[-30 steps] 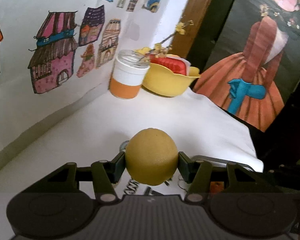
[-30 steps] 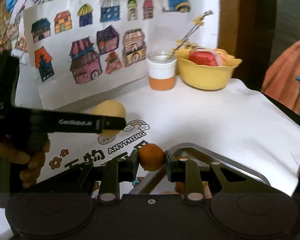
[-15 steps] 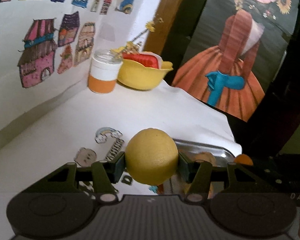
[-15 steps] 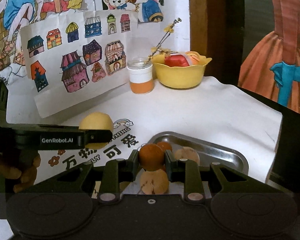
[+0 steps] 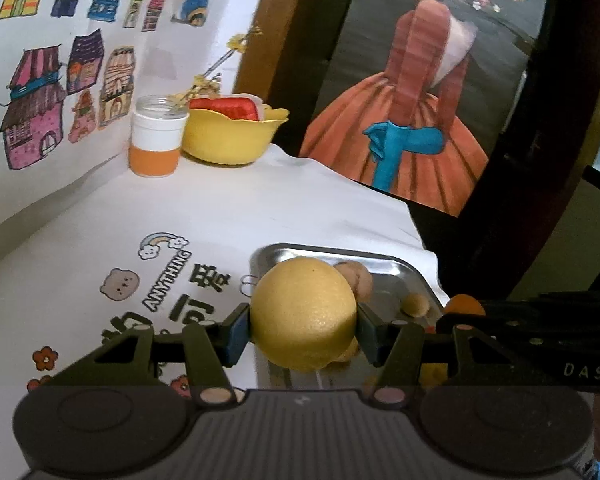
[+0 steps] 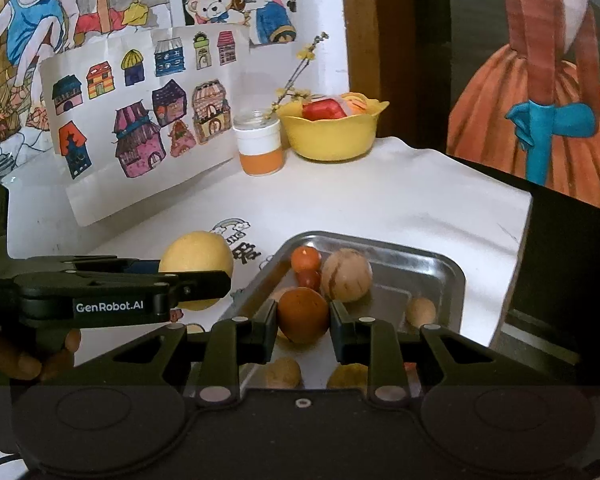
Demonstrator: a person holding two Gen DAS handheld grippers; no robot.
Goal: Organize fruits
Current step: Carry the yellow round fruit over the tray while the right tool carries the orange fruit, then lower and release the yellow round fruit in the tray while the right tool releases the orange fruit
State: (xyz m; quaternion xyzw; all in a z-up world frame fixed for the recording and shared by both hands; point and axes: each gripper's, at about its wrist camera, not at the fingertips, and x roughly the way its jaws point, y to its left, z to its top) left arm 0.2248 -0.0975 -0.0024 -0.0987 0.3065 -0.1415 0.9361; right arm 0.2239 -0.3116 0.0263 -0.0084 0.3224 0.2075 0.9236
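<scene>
Far left in the right-wrist view, fingers (image 6: 28,364) wrapped round the left gripper (image 5: 303,330), jaws clamped on a lemon (image 5: 304,314), held over the cloth (image 6: 380,200) at the tray's (image 6: 440,264) left rim, not yet inside. Centre, right gripper (image 6: 303,322) with jaws clamped on an orange (image 6: 302,315), poised above the tray's near end. In the tray beyond: a small orange fruit (image 6: 305,258), a red one (image 6: 309,279) touching it, a pale striped round fruit (image 6: 346,275) just beside, and a small tan piece (image 6: 420,311) near the right rim. More small pieces at the near end, half hidden behind the jaws. At the cloth's far corner, by the wall, a jar (image 6: 259,146) with a twig and a yellow bowl (image 6: 332,132) already holding red and orange items. Seemingly well along: several fruits gathered, two in hand and both awaiting release into the tray, if that is where they belong; no loose fruit visible on the cloth.
</scene>
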